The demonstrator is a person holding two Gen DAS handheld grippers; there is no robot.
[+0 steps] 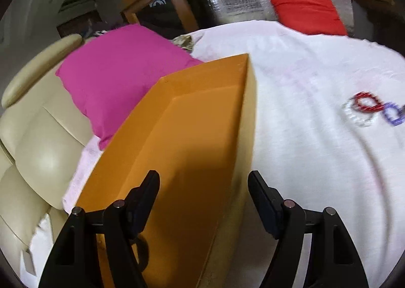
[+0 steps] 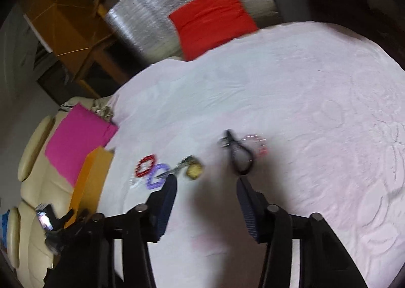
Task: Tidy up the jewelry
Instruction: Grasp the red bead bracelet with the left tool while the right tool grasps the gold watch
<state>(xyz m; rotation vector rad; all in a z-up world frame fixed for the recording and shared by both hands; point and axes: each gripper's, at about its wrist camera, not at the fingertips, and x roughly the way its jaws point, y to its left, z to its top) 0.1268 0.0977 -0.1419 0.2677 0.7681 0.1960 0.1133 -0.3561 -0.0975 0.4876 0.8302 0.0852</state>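
Jewelry lay loose on the white bed sheet (image 2: 291,90), both claws gaping and empty.
Left claw (image 1: 203,181) straddled the orange cardboard tray's (image 1: 177,120) wall, likely steadying it; right claw (image 2: 206,184) hovered lower centre above the red beaded bracelet (image 2: 145,165) and black looped cord (image 2: 240,156).

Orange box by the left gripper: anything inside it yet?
The orange box shows only bare orange floor in the left wrist view. Its near end is hidden behind the left gripper. The red bracelet and purple bracelet lie outside on the white cloth.
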